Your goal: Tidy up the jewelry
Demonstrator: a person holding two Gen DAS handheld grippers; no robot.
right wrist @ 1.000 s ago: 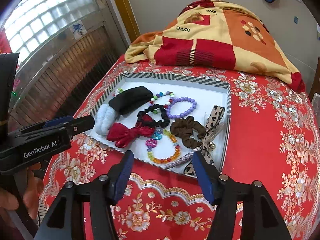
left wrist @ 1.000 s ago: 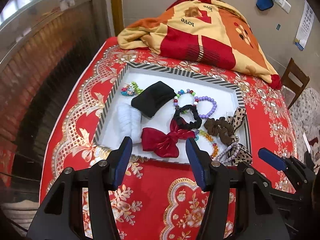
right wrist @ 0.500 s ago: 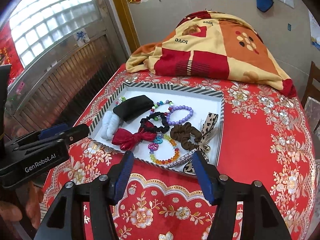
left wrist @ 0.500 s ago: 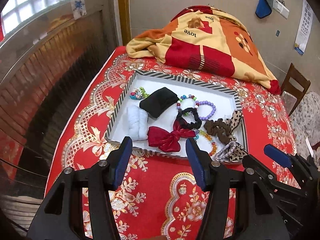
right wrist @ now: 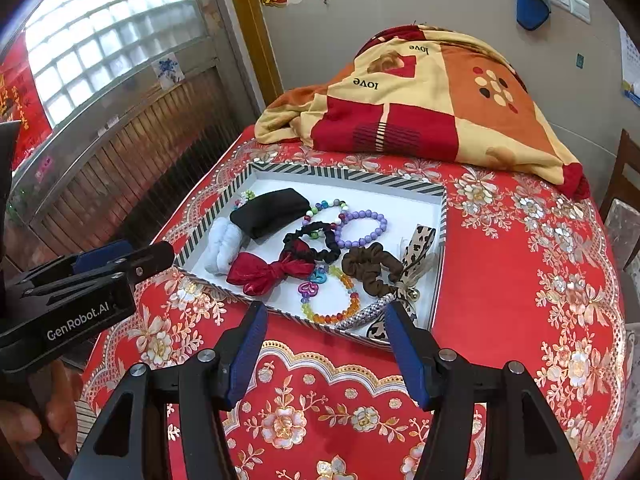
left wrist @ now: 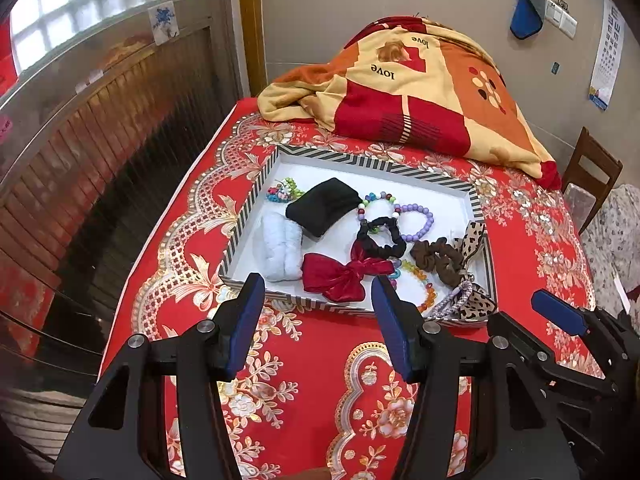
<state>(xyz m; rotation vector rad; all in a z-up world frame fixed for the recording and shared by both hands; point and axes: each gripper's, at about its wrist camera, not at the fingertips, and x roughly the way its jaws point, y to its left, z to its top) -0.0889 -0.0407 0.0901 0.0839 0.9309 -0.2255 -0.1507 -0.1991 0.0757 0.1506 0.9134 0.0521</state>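
All the jewelry and hair pieces sit inside the striped-rim tray [left wrist: 256, 196], mid-frame on the red tablecloth [left wrist: 320, 360]. They lie loose and partly overlapping, not in rows. That fits either a gathered-up end state or a pile awaiting sorting; can't tell which.

Contents in the left view:
- Upper left of tray: beaded bracelet [left wrist: 282, 192], black pouch [left wrist: 324, 206].
- Left: white scrunchie [left wrist: 280, 250].
- Lower middle: red bow [left wrist: 334, 278], with black scrunchie [left wrist: 382, 238] touching its upper right.
- Centre right: purple bracelet [left wrist: 418, 220].
- Right: brown scrunchie [left wrist: 438, 256] against leopard bow [left wrist: 472, 240].
- Orange bead bracelet [right wrist: 332, 304] near the front rim in the right view.

Blanket [left wrist: 420, 92] is heaped at upper centre, behind the tray.

Left gripper [left wrist: 318, 320]: fingers spread wide, holding nothing, hanging over the cloth just short of the tray's near rim. Right gripper [right wrist: 324, 344]: same, spread wide, empty, touching nothing, low centre of frame.
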